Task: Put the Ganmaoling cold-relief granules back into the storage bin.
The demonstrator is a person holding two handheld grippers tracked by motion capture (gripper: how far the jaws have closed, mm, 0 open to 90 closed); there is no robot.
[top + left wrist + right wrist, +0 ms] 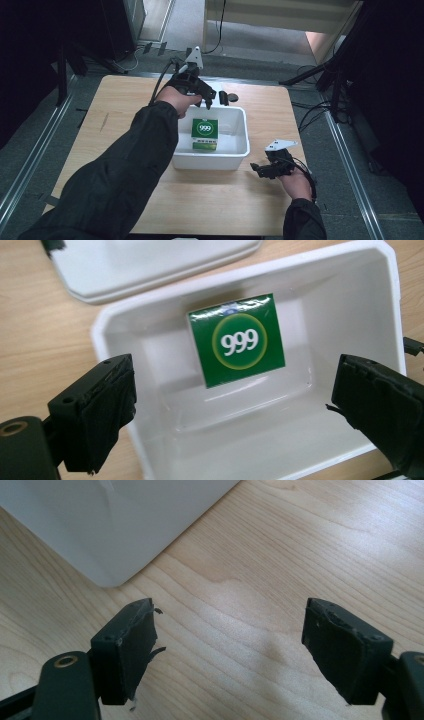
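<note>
A white plastic bin (210, 161) stands in the middle of the wooden table. In it lies a green box (205, 131) marked 999, leaning on the bin floor. My left gripper (216, 99) hovers open over the bin's far rim, nothing between its fingers. The left gripper view looks down into the bin (385, 295) at the green box (236, 340), with the left gripper (232, 390) spread wide. My right gripper (261, 170) rests open just above the table, right of the bin's near corner. In the right gripper view the right gripper (232, 617) frames bare wood, the bin wall (100, 525) beyond it.
A white lid (150, 265) lies flat on the table beside the bin. A small dark round spot (234, 96) sits behind the bin's far rim. The table edge (295, 150) runs close on the right, with cables and stands on the floor around.
</note>
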